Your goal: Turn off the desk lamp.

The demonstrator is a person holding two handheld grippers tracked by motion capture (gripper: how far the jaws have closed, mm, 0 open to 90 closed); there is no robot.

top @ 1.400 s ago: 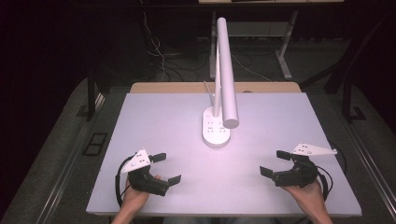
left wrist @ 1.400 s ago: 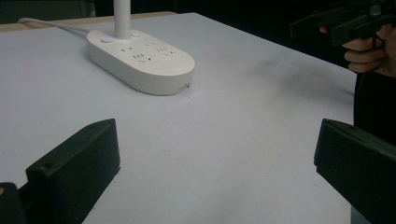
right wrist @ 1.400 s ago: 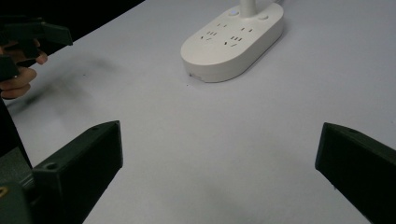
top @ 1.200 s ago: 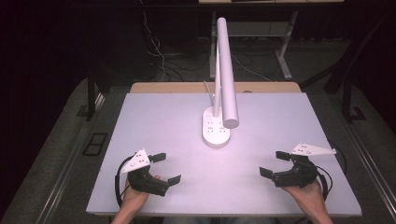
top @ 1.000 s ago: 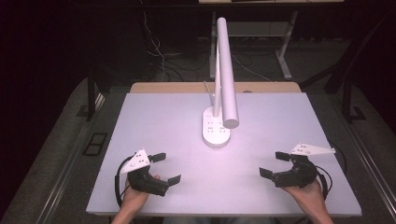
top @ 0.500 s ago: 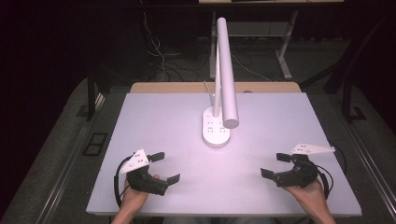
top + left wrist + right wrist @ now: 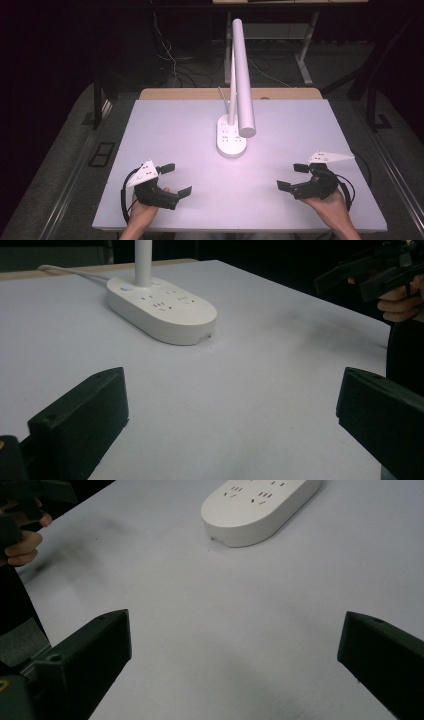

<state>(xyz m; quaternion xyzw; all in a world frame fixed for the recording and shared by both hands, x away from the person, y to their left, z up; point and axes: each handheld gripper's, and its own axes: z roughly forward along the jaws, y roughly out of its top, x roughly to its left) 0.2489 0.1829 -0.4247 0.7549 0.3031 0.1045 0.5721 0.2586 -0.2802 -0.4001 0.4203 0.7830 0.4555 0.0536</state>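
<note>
Just one white desk lamp (image 7: 233, 134) sat mid-table, two grippers near: left gripper (image 7: 176, 179) and right gripper (image 7: 293, 176) both gaped wide, holding nothing.

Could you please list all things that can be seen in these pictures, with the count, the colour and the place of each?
desk lamp: one, white, tall post with a long tube head, standing on its base at the table's middle far part
lamp base: one, white, oval, with sockets on top
cord: one, white, running from the base toward the far edge
table: one, white top
left gripper: one, black, near left part of the table, fingers wide apart
right gripper: one, black, near right, fingers wide apart
</note>
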